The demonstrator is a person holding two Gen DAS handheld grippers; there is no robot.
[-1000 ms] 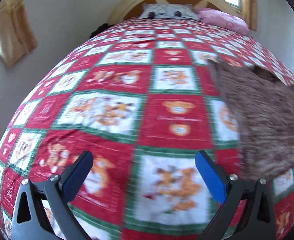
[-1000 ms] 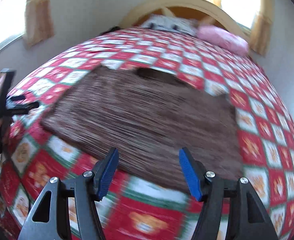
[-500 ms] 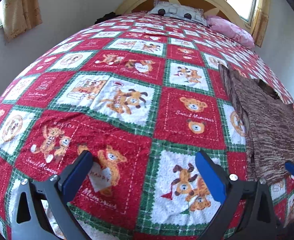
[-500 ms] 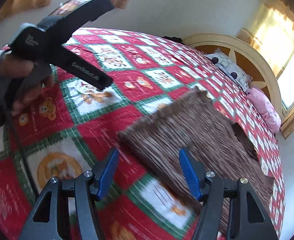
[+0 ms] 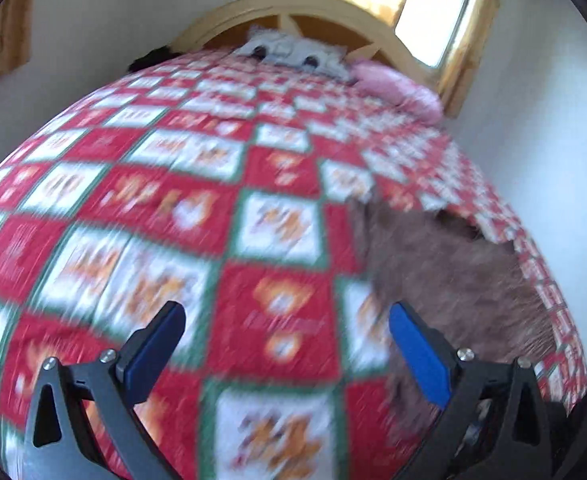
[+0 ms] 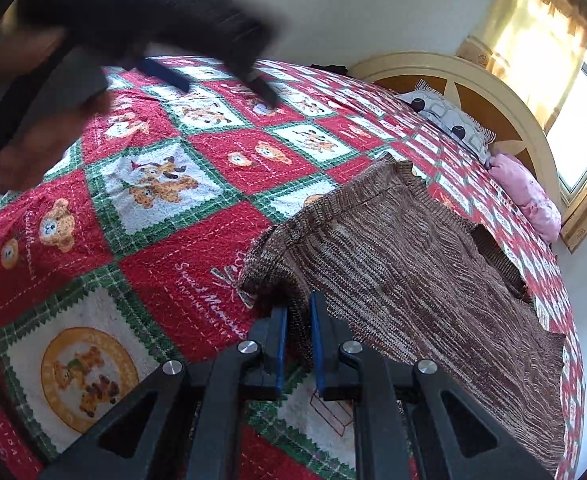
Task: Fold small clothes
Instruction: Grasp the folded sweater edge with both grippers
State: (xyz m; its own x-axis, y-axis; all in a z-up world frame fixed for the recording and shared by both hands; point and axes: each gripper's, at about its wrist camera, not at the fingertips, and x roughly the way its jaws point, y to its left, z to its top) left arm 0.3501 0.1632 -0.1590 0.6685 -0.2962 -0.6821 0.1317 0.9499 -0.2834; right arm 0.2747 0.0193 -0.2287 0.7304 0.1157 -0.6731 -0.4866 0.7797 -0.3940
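Observation:
A brown knitted garment (image 6: 413, 264) lies spread on the red, green and white bear quilt (image 6: 181, 200). My right gripper (image 6: 297, 340) is shut on the garment's near left corner, which is bunched and lifted a little between the blue pads. In the blurred left wrist view the garment (image 5: 445, 280) lies to the right. My left gripper (image 5: 289, 352) is open and empty above bare quilt (image 5: 173, 220), left of the garment. It also shows as a dark blur in the right wrist view (image 6: 221, 80), held in a hand at the upper left.
A wooden headboard (image 6: 473, 80), a patterned grey pillow (image 6: 445, 120) and a pink pillow (image 6: 525, 196) are at the far end of the bed. A window with yellow curtains (image 6: 541, 40) is behind. White walls surround the bed.
My right gripper has closed on the garment's near corner. My left gripper has swung, its view now blurred, and stays open.

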